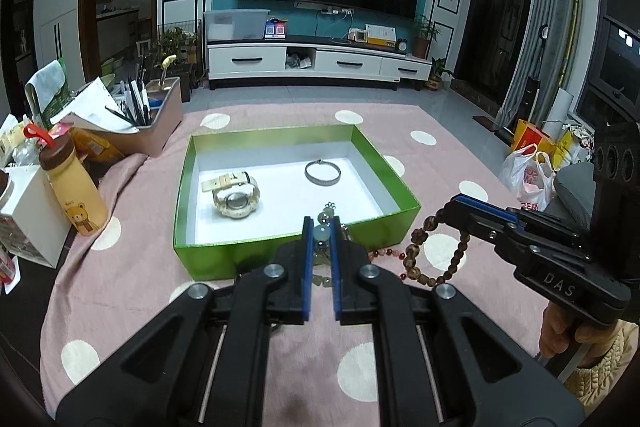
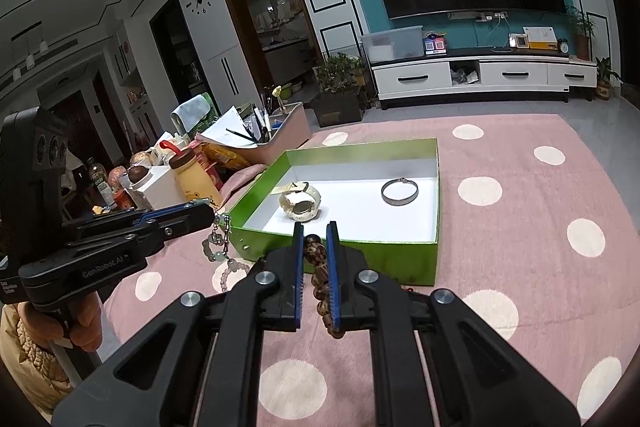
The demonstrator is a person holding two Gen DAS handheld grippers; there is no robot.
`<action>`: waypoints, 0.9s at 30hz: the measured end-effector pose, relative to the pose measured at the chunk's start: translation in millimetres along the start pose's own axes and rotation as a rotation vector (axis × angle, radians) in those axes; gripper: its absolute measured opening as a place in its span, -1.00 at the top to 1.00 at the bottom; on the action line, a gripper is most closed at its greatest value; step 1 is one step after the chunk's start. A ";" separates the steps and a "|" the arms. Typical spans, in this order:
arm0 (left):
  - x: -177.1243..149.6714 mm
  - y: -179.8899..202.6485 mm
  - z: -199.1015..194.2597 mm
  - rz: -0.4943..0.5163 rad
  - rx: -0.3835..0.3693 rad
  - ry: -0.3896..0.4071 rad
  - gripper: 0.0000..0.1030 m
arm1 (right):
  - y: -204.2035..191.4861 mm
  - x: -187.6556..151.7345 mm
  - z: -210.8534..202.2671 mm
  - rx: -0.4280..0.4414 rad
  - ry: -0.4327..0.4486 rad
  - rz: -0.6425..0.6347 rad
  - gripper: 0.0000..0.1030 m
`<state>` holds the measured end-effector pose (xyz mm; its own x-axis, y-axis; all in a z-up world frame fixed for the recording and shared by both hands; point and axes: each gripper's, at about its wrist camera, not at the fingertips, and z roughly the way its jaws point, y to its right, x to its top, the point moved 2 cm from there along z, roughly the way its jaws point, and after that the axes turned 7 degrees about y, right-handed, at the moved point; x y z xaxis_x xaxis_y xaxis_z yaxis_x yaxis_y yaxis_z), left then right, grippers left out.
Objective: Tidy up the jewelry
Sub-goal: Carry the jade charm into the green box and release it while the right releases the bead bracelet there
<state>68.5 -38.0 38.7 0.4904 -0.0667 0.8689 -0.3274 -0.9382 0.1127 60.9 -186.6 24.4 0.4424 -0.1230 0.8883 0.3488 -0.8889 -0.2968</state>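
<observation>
Green box sits ahead with watch and bangle inside: left wrist shows our left gripper clamped on jade strand, right wrist our right gripper pinching wooden bracelet, and we risk dangling beads snagging the near wall.

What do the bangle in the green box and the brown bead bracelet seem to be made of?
Bangle: probably metal, grey with a dull shine, a thin rigid ring. Brown bead bracelet: likely wood or seed, matte beads with dark carved-looking marks; the material is not certain. Green box: seems glossy card, white inside.
</observation>
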 end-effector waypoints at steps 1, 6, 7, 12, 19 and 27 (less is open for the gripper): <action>1.8 -0.4 0.6 0.001 0.000 0.003 0.86 | 0.5 1.3 1.0 -0.003 0.002 -0.001 0.80; 8.7 -3.7 5.3 0.001 0.007 0.010 0.86 | 3.7 7.1 5.2 -0.008 0.009 -0.001 0.80; 9.6 -4.5 6.2 0.002 0.009 0.011 0.86 | 4.4 8.4 5.6 -0.009 0.011 -0.001 0.80; 18.1 -10.9 10.7 -0.004 0.023 0.022 0.86 | 6.3 15.8 11.0 -0.014 0.022 -0.008 0.80; 29.1 -21.3 20.0 -0.005 0.045 0.032 0.86 | 9.9 24.9 21.5 -0.020 0.032 -0.013 0.80; 40.2 -28.3 32.7 0.006 0.064 0.040 0.86 | 10.8 34.6 32.6 -0.024 0.041 -0.018 0.80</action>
<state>123.9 -25.2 54.6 0.4554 -0.0600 0.8883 -0.2769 -0.9578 0.0773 106.8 -186.0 40.5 0.4015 -0.1241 0.9074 0.3367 -0.9014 -0.2723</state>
